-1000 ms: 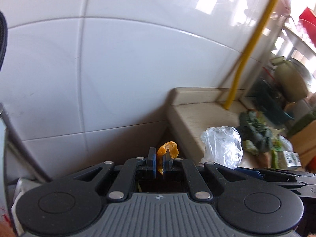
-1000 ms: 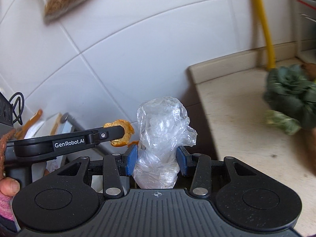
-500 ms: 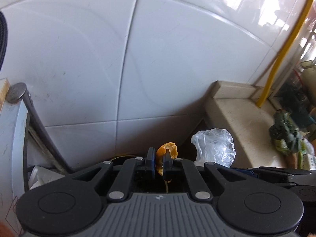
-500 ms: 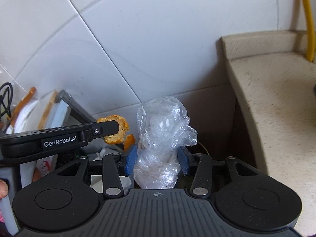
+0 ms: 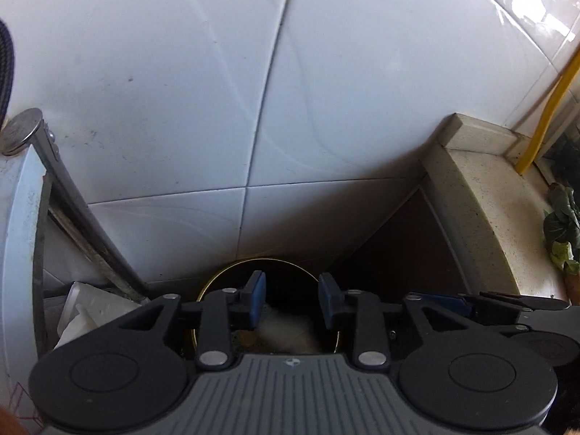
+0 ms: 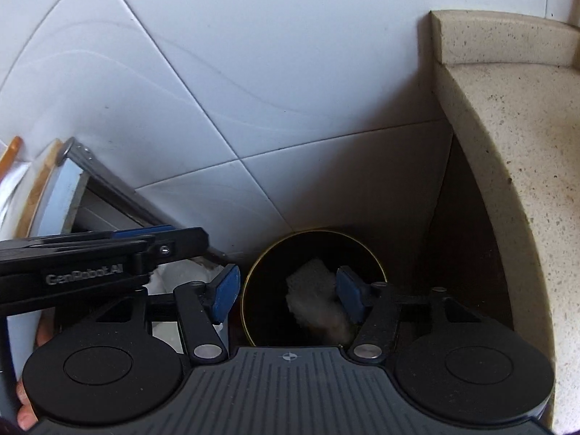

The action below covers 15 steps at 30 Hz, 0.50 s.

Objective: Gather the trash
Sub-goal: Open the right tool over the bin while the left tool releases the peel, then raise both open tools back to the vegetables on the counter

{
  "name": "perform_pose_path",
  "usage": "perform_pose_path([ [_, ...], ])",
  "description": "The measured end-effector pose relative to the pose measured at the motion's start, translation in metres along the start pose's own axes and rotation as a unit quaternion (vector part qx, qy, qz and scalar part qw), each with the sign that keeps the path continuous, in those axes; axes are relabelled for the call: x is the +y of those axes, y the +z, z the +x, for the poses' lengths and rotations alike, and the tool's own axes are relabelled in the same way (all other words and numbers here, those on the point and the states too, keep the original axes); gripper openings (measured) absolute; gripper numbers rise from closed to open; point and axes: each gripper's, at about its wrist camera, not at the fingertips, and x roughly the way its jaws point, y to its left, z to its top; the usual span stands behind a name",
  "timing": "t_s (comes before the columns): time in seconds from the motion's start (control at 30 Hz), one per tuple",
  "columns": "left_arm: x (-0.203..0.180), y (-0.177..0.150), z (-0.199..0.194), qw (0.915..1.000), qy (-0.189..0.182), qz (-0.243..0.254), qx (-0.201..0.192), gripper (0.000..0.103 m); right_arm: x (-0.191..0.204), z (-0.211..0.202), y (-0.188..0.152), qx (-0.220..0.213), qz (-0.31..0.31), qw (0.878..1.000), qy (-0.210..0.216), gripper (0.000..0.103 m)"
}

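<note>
While both grippers hang over the bin (image 6: 315, 282), wedged between tiled wall and counter edge (image 6: 507, 188), we note left gripper (image 5: 291, 299) and right gripper (image 6: 288, 290) both released, empty. Plastic wad (image 6: 315, 301) lies directly below, inside bin; right nearer.

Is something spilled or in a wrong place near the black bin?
Nothing stands out. Both the left gripper and the right gripper are open above the round black bin with a gold rim; crumpled pale trash lies inside.
</note>
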Motion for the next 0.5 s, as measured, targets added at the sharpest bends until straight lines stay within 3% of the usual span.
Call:
perform_pose_path([
  [0.23, 0.005, 0.008, -0.009, 0.9994, -0.029, -0.016, -0.005, 0.039, -0.005, -0.033, 0.000, -0.036, 0.020, 0.999, -0.013, 0.075],
  [0.33, -0.004, 0.012, -0.014, 0.9991, -0.039, 0.004, -0.013, 0.042, -0.008, -0.057, 0.000, -0.064, 0.031, 0.997, -0.020, 0.087],
  [0.5, -0.029, 0.014, -0.015, 0.9971, -0.066, 0.037, -0.010, 0.044, -0.024, -0.101, -0.005, -0.109, 0.056, 0.992, -0.037, 0.087],
])
